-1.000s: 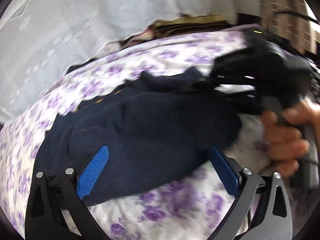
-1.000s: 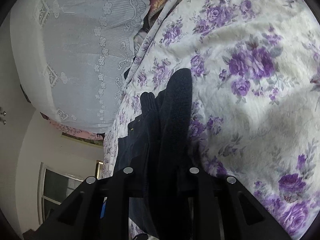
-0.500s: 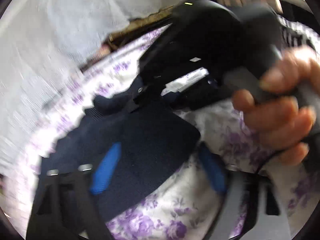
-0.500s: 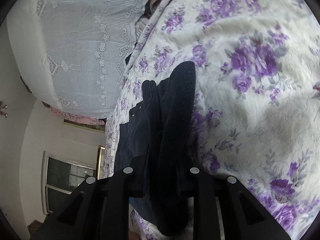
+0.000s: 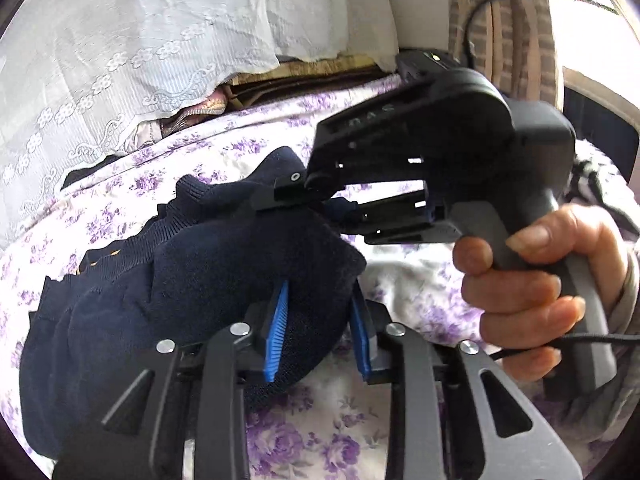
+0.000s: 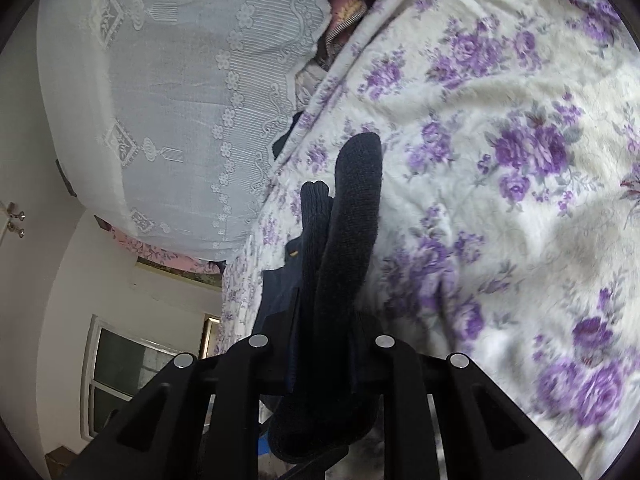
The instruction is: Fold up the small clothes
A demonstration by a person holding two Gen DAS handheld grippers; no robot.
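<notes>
- Your left gripper (image 5: pixel 320 328) has a bunched fold of the dark navy garment (image 5: pixel 192 280) between its blue pads (image 5: pixel 277 332), and its jaws are closing on that fold; the cloth fills the gap from pad to pad, so you already have a grip on it.
- Your right gripper (image 5: pixel 296 196) shows in the left wrist view, reaching in from the right with its jaws clenched on another part of the same garment, at the far edge of the raised fold.
- Your right hand (image 5: pixel 532 292) is wrapped around the grey handle of that gripper, fingers curled across the front, and a black cable (image 5: pixel 576 338) runs off to the right below them.
- In the right wrist view, the right gripper (image 6: pixel 324 356) has a thick strip of the garment (image 6: pixel 348 232) running straight up the frame from between its fingers; its pads are hidden by the cloth.
- The garment lies on the bedspread (image 6: pixel 500 184), which is white with purple flowers. Part of the garment is lifted between your two grippers and the rest trails down to the left onto the bed.
- A white lace cloth (image 5: pixel 132 36) hangs behind the bed, and below its edge a pinkish quilted item (image 5: pixel 192 114) shows.
- A window (image 6: pixel 120 376) shows at the lower left of the right wrist view.
</notes>
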